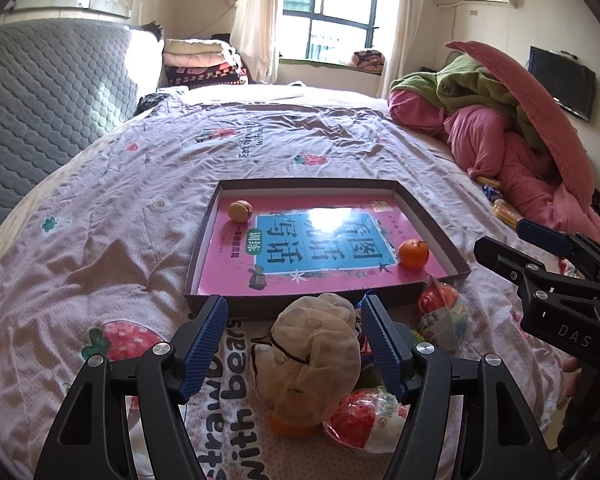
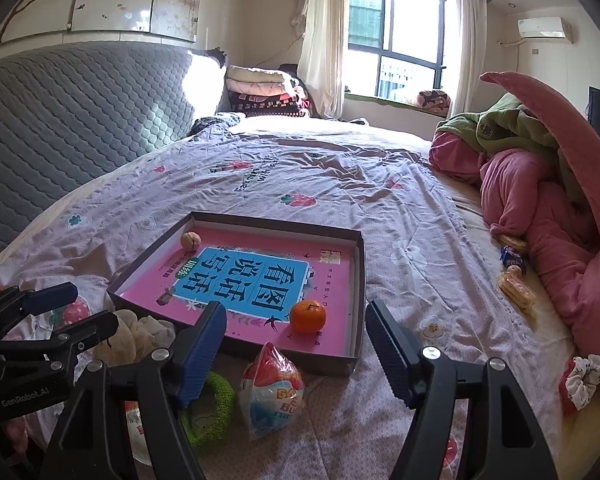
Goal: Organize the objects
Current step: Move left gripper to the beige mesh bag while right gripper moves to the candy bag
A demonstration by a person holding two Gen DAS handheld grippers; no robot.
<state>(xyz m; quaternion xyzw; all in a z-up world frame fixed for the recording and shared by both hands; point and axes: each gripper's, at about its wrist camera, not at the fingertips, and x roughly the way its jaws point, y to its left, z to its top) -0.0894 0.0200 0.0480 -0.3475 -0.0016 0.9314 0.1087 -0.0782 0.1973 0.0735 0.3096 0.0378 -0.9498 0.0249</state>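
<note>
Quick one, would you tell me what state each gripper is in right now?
Left gripper: open, holding nothing; the beige cloth bundle lies between its fingers, not pressed.
Right gripper: open, holding nothing; it hangs over the snack packet.

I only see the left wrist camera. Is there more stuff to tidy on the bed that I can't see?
Observer: Yes, a white-and-red scrunchie lies far right, by the pink quilt.
Operator: What's the green bit by the snack bag?
Observer: A green knitted ring, lying just left of that bag.
Operator: Is the right gripper holding anything?
Observer: No, it is open and its pads touch nothing.
</note>
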